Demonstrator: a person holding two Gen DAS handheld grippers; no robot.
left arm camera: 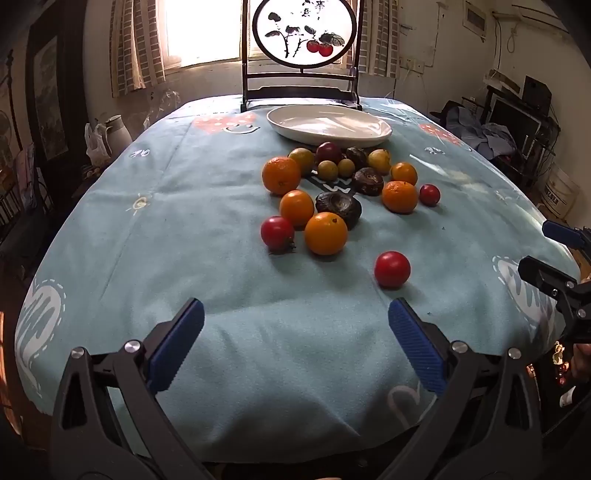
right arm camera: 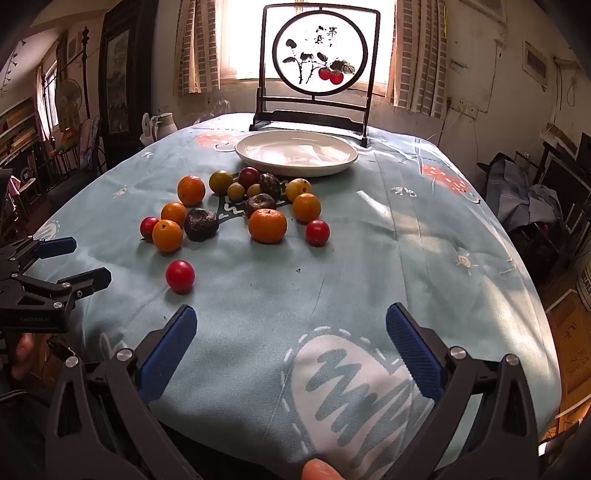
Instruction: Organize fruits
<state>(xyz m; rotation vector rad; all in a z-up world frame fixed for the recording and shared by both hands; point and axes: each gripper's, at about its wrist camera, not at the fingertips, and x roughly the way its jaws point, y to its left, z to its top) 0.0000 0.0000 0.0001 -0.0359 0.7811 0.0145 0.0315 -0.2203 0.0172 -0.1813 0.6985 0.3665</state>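
- The left gripper (left arm camera: 295, 317) with blue ribbed pads stood wide open, holding nothing, above the pale blue tablecloth (left arm camera: 184, 206).
- The right gripper (right arm camera: 291, 325) was likewise spread and empty.
- Oranges, red tomatoes and dark wrinkled fruits (left arm camera: 338, 208) lay clustered just before the empty white oval plate (left arm camera: 328, 125); one round red tomato (left arm camera: 392, 269) sat apart, nearer the grippers.

The painted screen (left arm camera: 306, 33) loses its top to the left wrist view's edge. A dark fruit (left arm camera: 356, 157) sits half hidden behind others. The fingertip (right arm camera: 319, 470) is cropped at the right wrist view's bottom.
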